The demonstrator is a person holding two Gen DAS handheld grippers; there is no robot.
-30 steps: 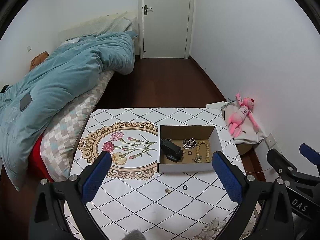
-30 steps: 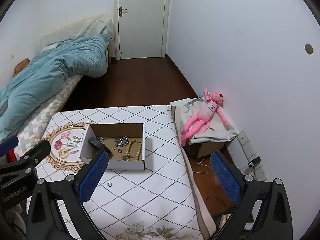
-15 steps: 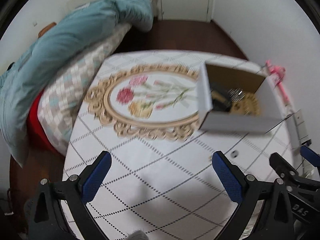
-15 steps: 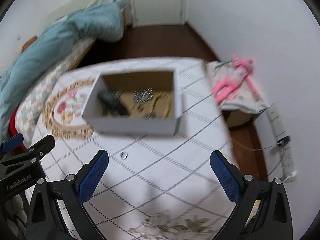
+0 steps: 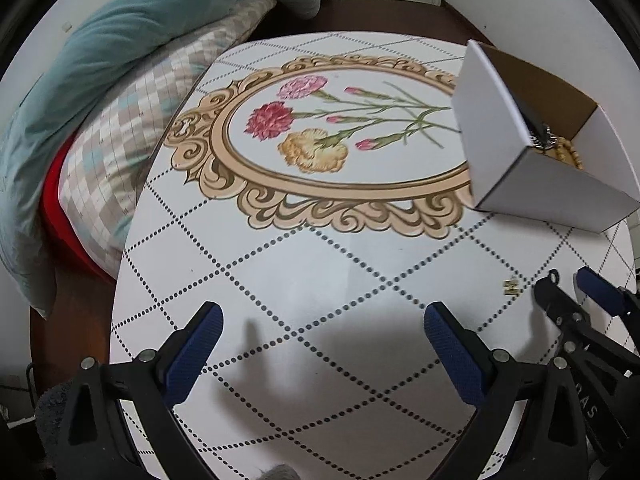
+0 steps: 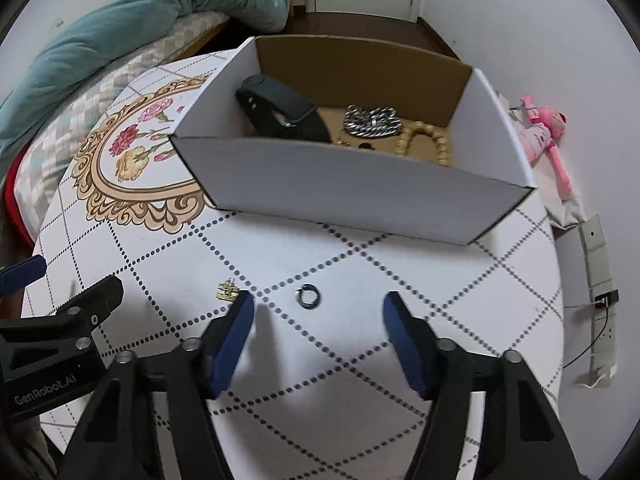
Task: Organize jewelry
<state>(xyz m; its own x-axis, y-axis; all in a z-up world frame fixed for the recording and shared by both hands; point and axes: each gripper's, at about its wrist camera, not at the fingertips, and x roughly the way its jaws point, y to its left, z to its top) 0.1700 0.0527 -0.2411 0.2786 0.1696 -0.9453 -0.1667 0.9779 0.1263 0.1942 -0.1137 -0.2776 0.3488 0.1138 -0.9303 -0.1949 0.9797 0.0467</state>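
A white cardboard box [image 6: 340,196] stands on the patterned table [image 6: 360,280]. It holds a black band [image 6: 280,112], a silver chain [image 6: 372,120] and a wooden bead bracelet [image 6: 432,144]. A small dark ring [image 6: 306,294] lies on the table just ahead of my open right gripper [image 6: 318,328]. A small gold earring [image 6: 227,292] lies by its left fingertip. In the left wrist view the box [image 5: 532,168] is at the right, and the earring [image 5: 511,287] lies right of my open, empty left gripper [image 5: 320,332].
A bed with a teal duvet [image 5: 100,60] runs along the table's left side. A pink plush toy [image 6: 544,132] lies right of the table, above a wall socket strip [image 6: 600,256]. The left gripper's body [image 6: 56,340] shows at the right wrist view's left edge.
Both grippers have dropped low and close to the table. The right gripper has narrowed its opening and now faces the dark ring. The box looms much larger.
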